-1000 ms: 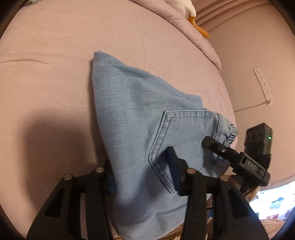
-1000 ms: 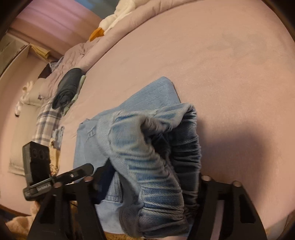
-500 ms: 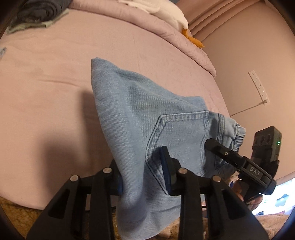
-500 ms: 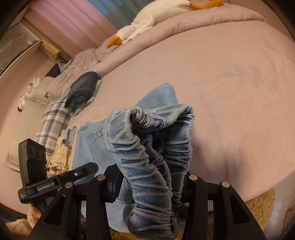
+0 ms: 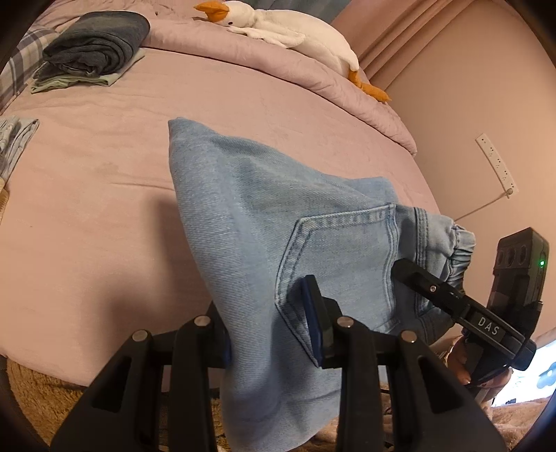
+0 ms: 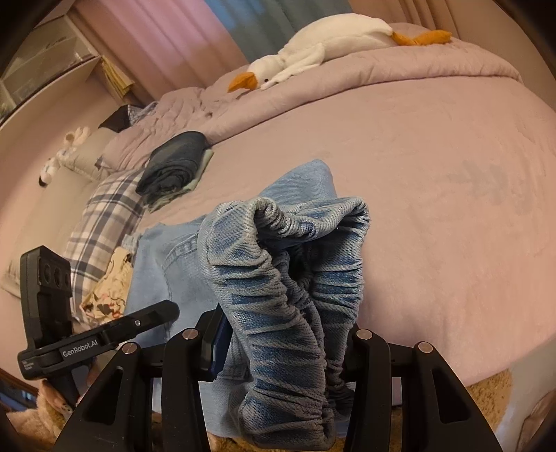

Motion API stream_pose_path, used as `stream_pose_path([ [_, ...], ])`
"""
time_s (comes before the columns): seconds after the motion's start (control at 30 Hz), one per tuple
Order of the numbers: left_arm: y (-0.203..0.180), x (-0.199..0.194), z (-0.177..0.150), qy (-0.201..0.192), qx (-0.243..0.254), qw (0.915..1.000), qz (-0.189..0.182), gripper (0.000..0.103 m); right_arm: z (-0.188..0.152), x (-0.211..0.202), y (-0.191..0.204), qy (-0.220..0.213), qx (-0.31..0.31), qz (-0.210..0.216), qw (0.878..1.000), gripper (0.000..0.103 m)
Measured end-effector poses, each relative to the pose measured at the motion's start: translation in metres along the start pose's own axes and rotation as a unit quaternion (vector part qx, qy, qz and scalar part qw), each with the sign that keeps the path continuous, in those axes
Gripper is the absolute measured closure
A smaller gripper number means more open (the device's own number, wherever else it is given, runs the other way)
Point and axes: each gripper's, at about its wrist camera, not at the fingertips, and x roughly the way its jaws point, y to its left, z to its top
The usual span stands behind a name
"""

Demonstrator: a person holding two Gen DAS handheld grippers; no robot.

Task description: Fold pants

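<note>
The light-blue denim pants (image 5: 264,222) hang over the near edge of the pink-sheeted bed (image 5: 104,194). Behind them, a white plush goose (image 5: 288,31) lies on the quilt; a folded dark garment stack (image 5: 93,48) sits far left.

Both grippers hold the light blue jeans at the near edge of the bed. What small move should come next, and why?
Probably carry both grips forward over the bed. The left gripper pinches the jeans by the back pocket, the right gripper holds the gathered waistband, and only the far folded end rests on the sheet, so the raised end could fold over it.
</note>
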Motion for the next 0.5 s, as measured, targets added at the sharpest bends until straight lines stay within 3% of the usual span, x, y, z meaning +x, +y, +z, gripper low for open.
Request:
stream_pose_path([
  [0.5,0.010,0.001,0.024,-0.006,0.011,0.9995,0.028,0.071,0.016,0.019,0.015,0.003,-0.009,-0.019,1.000,0.055],
])
